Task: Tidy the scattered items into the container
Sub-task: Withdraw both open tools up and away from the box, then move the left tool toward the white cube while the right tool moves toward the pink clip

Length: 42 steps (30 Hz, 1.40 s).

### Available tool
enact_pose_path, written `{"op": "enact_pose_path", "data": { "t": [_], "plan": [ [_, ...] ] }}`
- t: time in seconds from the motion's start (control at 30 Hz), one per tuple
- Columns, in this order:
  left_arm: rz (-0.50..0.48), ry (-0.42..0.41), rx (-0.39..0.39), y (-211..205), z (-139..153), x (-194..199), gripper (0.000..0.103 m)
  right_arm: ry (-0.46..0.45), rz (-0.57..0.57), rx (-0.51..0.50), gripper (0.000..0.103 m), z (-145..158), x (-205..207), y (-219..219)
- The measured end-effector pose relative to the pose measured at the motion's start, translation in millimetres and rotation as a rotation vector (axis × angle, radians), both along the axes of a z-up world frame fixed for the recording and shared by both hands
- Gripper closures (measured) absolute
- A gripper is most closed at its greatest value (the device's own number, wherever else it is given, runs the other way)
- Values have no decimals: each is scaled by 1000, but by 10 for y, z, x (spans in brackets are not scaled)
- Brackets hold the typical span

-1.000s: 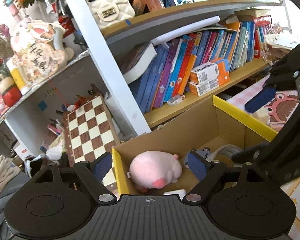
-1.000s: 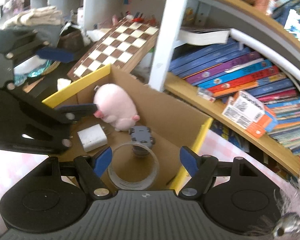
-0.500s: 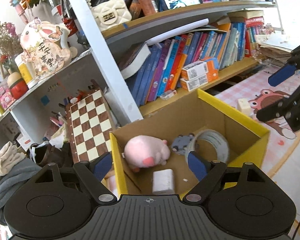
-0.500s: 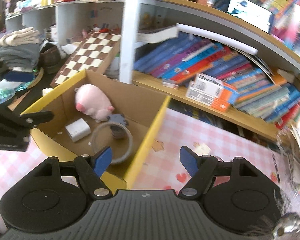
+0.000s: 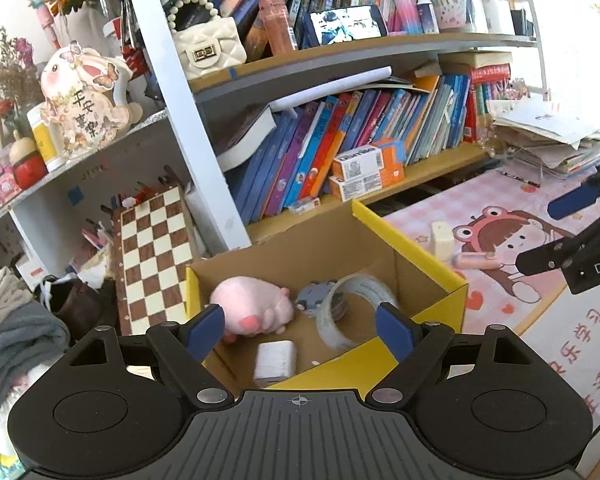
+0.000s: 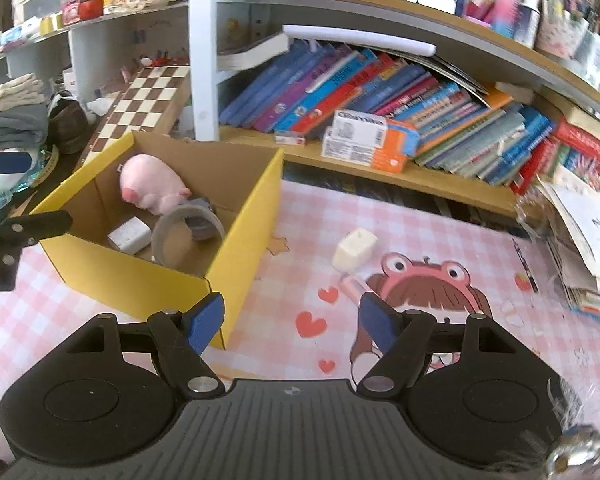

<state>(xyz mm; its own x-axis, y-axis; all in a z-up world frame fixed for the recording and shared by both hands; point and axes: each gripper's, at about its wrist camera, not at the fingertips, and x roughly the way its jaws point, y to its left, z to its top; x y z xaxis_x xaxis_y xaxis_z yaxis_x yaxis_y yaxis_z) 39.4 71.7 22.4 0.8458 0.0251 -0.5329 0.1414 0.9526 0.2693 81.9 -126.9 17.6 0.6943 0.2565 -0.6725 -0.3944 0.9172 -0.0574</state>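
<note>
Lying beyond right gripper [image 6: 290,322] wide empty jaws: white block [image 6: 354,255]; left gripper [image 5: 300,330] likewise wide.

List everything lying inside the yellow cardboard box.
Inside the box: pink plush, white block, tape roll, grey toy car partly covered by the roll. Its underside is hidden.

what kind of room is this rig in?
Likely a home study or child's room: packed bookshelves, a chessboard, a cartoon-print pink checked table cover, and a yellow cardboard box holding a pink plush toy.
</note>
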Motion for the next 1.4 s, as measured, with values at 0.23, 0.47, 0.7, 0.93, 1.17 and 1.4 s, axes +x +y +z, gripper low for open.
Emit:
{"op": "enact_pose_path", "data": {
  "t": [0.23, 0.47, 0.7, 0.93, 1.17, 1.4],
  "plan": [
    [-20, 17, 13, -120, -15, -25, 18, 9, -10, 14, 30, -21, -54, -101],
    [-24, 38, 16, -224, -50, -53, 18, 24, -13, 26, 30, -54, -75, -189],
    [-18, 39, 11, -330, -36, -58, 18, 29, -11, 34, 30, -69, -62, -293],
    [-36, 48, 9, -511, -31, -56, 18, 35, -9, 47, 30, -90, -43, -419],
    [-49, 58, 19, -698, -26, -40, 18, 44, -8, 65, 30, -125, -18, -565],
    [-55, 68, 30, -879, -31, -25, 18, 61, -6, 75, 30, -172, 22, -725]
  ]
}}
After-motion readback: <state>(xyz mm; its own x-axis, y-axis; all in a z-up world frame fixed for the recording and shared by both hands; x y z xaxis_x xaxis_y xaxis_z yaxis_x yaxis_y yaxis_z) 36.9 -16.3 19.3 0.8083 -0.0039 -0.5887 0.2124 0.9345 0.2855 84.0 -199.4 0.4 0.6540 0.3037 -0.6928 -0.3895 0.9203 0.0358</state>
